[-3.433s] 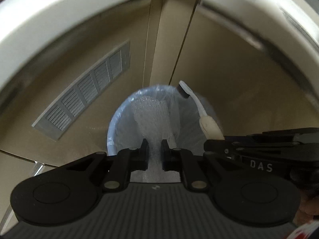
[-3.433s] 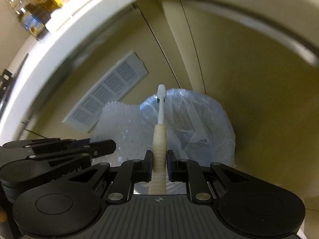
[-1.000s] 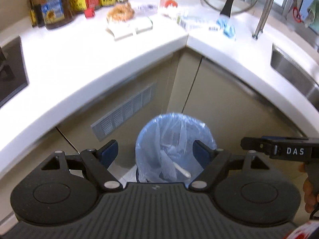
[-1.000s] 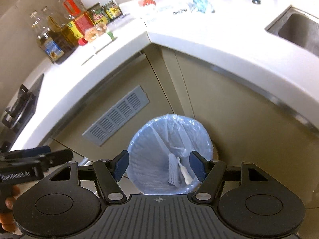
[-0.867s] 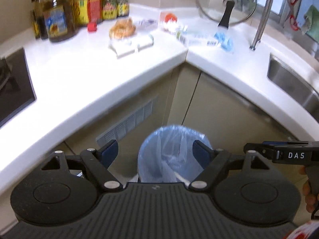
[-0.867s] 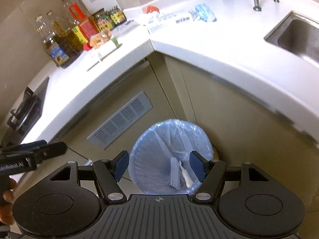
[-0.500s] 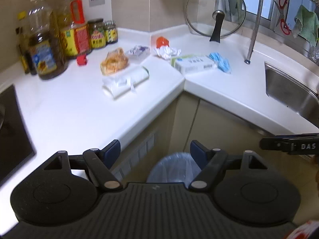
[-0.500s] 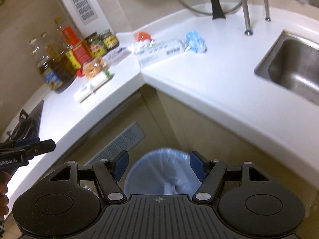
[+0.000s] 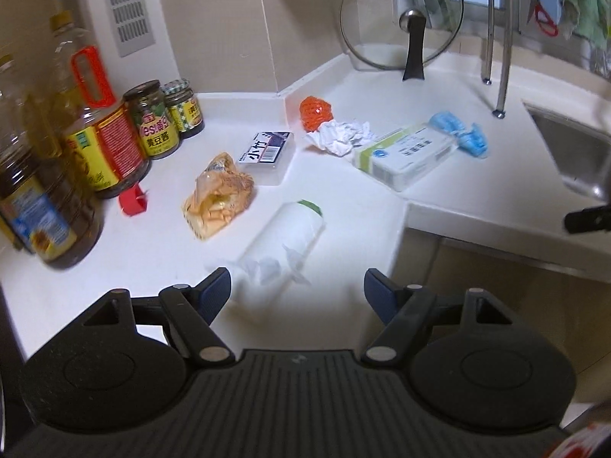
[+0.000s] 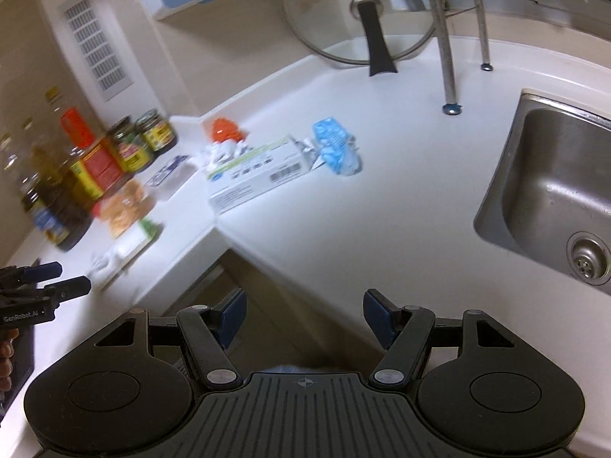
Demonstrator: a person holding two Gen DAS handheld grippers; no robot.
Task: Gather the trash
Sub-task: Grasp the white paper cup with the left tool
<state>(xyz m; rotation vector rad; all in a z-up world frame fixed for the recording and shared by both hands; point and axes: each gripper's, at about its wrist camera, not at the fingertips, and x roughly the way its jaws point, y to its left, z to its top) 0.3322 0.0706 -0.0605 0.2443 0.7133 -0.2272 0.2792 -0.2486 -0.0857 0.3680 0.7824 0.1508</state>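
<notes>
Trash lies on the white corner counter [image 9: 477, 194]. A clear plastic wrapper with a green end [image 9: 284, 242] lies just ahead of my left gripper [image 9: 297, 293], which is open and empty. Behind it are an orange snack bag [image 9: 218, 195], a small clear box [image 9: 268, 155], crumpled white paper [image 9: 338, 137], an orange net [image 9: 315, 112], a long white carton [image 9: 406, 155] and a blue crumpled item [image 9: 458, 133]. My right gripper [image 10: 304, 316] is open and empty at the counter's front edge; the carton [image 10: 256, 175] and blue item [image 10: 336, 147] lie ahead of it.
Oil bottles and jars [image 9: 91, 141] stand at the left by the wall. A red clip [image 9: 133, 201] lies near them. A glass pot lid [image 10: 362, 19] leans at the back. A steel sink [image 10: 553, 198] is at the right. Cabinet doors [image 9: 496, 286] are below.
Both grippers have risen from over the blue-lined trash bin up to counter height. The bin has dropped out of view. Both stay open and empty.
</notes>
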